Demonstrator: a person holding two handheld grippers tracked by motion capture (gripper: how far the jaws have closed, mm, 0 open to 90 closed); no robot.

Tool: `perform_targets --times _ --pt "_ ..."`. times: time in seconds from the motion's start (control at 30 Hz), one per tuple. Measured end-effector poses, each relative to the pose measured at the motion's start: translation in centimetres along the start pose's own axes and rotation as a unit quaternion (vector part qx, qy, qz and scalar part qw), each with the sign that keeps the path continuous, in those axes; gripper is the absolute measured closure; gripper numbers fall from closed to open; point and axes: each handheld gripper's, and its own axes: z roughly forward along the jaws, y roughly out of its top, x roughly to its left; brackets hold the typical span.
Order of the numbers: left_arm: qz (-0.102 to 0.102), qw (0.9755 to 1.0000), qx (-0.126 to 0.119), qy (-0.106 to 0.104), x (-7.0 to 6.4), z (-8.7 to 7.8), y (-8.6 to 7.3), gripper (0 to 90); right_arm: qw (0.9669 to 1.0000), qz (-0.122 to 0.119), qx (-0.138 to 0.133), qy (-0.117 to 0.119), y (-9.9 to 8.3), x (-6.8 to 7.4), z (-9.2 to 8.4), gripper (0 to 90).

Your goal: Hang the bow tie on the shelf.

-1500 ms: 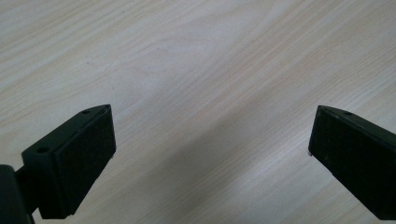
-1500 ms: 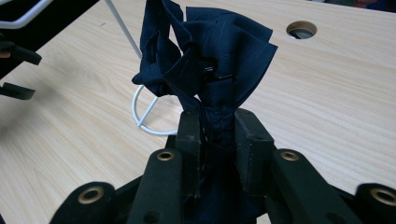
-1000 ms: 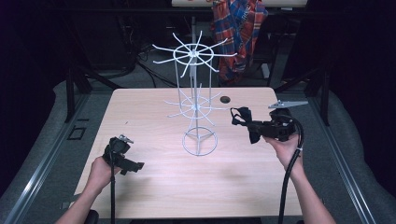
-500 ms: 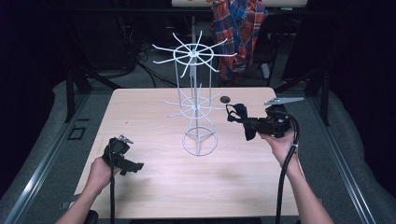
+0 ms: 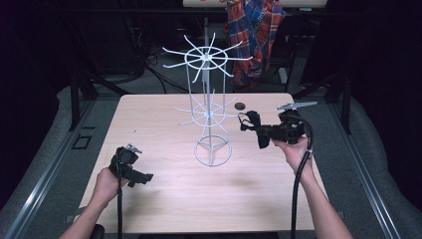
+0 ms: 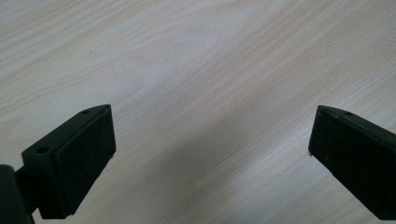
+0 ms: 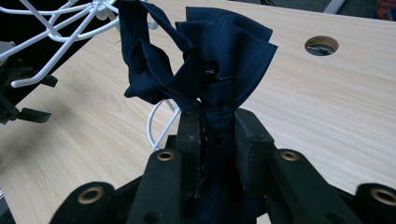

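The right gripper (image 7: 215, 135) is clamping its jaws on a bunched dark-blue cloth (image 7: 210, 60), pinching the fabric low so the loose folds are fanning out ahead, free to catch a hook. In the high view the person is holding it level at the right of the table (image 5: 164, 209), with the cloth just beside the lower arms of the white wire rack (image 5: 209, 107); it is probably heading for one of those arms, though the cloth looks too crumpled to tell any loop. The left gripper (image 5: 141, 177) is resting near the left edge, jaws standing wide apart over bare wood, keeping out of the way.
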Motion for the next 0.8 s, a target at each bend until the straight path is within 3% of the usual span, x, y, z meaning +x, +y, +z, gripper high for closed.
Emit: perform_targets --times 0.8 --pt "0.001 1.0000 0.001 0.000 0.0 0.0 0.0 0.8 0.9998 0.015 0.004 0.009 0.8 -0.5 1.5 72.9"
